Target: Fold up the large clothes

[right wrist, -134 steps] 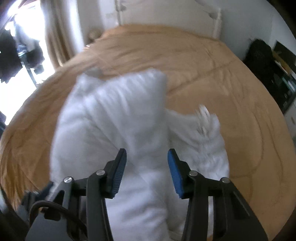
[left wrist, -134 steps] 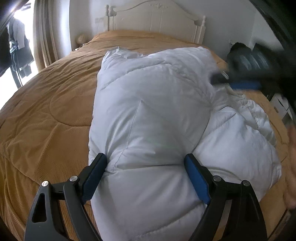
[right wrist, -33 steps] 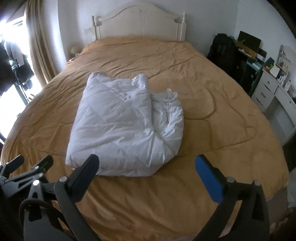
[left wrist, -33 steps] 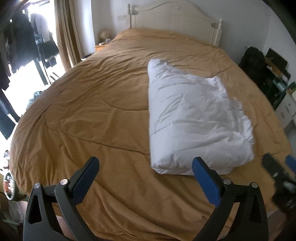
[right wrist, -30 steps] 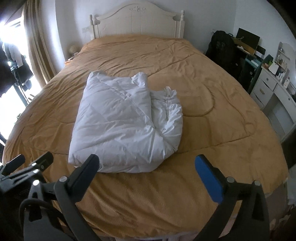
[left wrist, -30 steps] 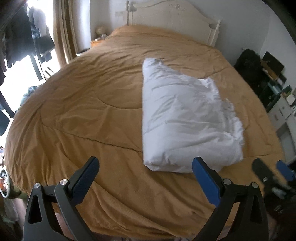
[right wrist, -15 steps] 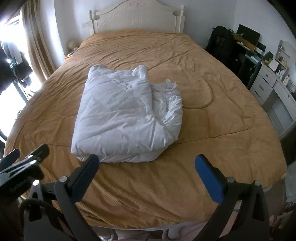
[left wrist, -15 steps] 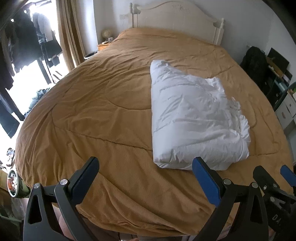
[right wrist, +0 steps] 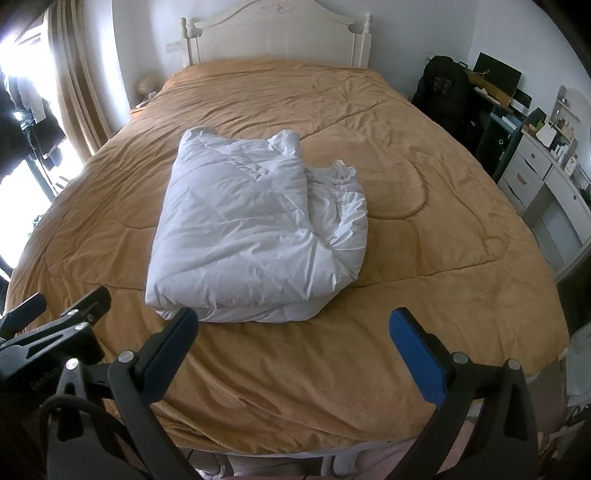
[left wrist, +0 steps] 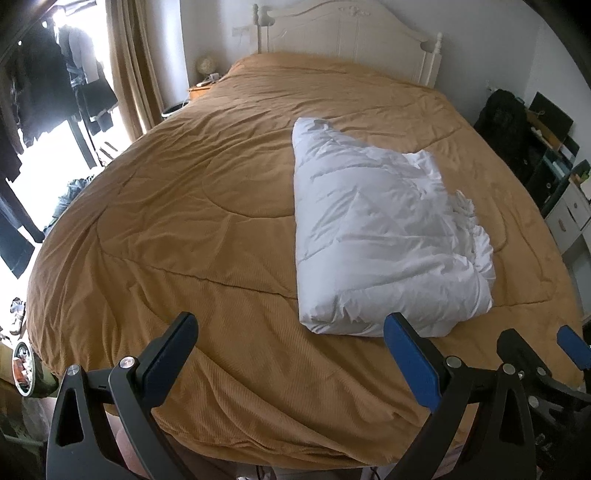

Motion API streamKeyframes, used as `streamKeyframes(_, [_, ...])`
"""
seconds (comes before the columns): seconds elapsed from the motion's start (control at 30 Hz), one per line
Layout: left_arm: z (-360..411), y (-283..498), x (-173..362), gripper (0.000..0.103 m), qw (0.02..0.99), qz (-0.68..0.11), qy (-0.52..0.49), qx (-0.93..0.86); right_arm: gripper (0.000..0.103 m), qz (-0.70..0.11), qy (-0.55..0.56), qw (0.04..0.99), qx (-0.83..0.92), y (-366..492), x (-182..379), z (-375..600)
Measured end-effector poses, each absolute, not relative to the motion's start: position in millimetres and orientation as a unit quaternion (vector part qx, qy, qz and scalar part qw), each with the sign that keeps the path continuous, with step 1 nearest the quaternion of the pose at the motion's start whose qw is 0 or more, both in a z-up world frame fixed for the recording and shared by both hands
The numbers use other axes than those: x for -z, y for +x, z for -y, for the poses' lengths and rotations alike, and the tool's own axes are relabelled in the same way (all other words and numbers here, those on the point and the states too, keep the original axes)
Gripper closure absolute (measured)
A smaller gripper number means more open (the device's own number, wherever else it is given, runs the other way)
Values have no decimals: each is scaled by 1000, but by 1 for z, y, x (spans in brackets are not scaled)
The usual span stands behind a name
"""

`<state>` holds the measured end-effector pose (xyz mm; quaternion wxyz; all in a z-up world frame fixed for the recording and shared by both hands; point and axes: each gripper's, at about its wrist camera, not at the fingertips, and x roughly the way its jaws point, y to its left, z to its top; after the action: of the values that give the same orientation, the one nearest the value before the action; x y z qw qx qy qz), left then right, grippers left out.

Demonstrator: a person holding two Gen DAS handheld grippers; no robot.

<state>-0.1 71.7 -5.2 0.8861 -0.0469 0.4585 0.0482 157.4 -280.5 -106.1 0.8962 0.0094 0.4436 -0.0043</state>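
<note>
A white puffy down garment [left wrist: 380, 236] lies folded into a thick rectangle on the tan bedspread [left wrist: 192, 221], right of the bed's middle. In the right wrist view the garment [right wrist: 251, 229] lies centre-left, with a crumpled edge on its right side. My left gripper [left wrist: 291, 343] is open and empty, held back over the bed's foot edge. My right gripper [right wrist: 295, 339] is open and empty too, also at the foot edge, clear of the garment. Each gripper shows at the edge of the other's view.
A white headboard [right wrist: 273, 33] stands at the far end. A black bag [right wrist: 447, 92], desk and white drawers [right wrist: 543, 181] line the right side. Curtains and hanging dark clothes [left wrist: 62, 81] are at the left by a bright window.
4.5 s ago both grippers were close on the garment. Since then both pulled back to the foot of the bed, open. In the last second the views shifted only slightly.
</note>
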Motion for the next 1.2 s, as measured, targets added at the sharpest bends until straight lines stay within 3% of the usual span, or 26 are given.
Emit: streamKeyframes(1.2, [-64,1,8,2,881,-470,-34,-40,0,-451,10,892,17,160,112,286])
